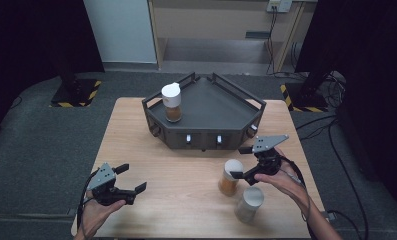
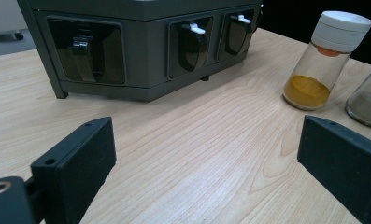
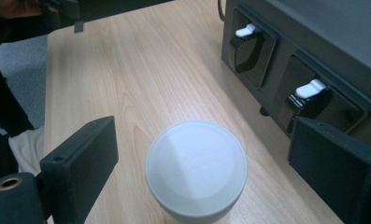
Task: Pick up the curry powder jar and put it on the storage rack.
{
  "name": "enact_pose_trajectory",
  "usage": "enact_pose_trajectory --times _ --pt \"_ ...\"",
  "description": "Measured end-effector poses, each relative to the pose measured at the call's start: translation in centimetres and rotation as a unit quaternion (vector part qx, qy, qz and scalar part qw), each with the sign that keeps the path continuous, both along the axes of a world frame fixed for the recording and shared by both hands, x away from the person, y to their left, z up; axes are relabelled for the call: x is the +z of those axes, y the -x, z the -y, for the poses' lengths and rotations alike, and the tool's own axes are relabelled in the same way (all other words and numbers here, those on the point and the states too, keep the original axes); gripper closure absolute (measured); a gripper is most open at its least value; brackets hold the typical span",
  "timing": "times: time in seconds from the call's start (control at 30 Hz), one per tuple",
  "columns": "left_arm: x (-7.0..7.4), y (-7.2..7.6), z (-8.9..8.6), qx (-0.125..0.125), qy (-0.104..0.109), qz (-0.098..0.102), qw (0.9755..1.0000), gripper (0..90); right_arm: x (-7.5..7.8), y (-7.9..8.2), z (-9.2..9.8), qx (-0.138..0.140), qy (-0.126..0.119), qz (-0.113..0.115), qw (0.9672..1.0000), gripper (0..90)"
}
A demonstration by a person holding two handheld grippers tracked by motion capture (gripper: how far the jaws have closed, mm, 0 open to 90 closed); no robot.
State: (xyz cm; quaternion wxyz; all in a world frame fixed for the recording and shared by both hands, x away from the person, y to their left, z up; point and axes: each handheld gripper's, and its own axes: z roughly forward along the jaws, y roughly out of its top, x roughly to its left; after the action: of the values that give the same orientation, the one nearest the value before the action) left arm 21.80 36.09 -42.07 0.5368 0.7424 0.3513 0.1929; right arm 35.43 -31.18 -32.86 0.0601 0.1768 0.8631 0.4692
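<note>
A white-capped jar of orange powder (image 1: 229, 180) stands on the wooden table (image 1: 176, 200) in front of a dark grey corner rack (image 1: 206, 134). My right gripper (image 1: 241, 162) hovers at its cap. In the right gripper view the white cap (image 3: 196, 168) sits between the jaws of my right gripper (image 3: 199, 149), with a gap on each side. A second jar with brown powder (image 1: 172, 102) stands on the rack's left side. A third jar with grey powder (image 1: 249, 204) stands near the front edge. My left gripper (image 1: 131, 178) rests open at the front left, holding nothing.
The rack's front (image 2: 146, 70) carries several black hooks with white tips (image 3: 309, 88). From the left gripper (image 2: 206, 149) the orange jar (image 2: 321, 65) and grey jar (image 2: 367, 100) stand to the far right. Bare tabletop lies between the two grippers.
</note>
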Motion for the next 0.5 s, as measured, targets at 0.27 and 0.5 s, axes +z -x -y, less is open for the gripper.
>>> enact_pose_trajectory --times 0.27,0.5 --pt "-0.01 0.00 -0.01 0.001 0.000 0.000 1.0000 3.1 -0.41 -0.55 -0.43 0.013 0.016 -0.002 0.9998 13.1" --pt "-0.04 0.02 -0.02 0.002 0.001 0.000 1.0000 3.2 -0.72 -0.78 -0.91 0.024 0.029 0.003 0.9993 18.8"
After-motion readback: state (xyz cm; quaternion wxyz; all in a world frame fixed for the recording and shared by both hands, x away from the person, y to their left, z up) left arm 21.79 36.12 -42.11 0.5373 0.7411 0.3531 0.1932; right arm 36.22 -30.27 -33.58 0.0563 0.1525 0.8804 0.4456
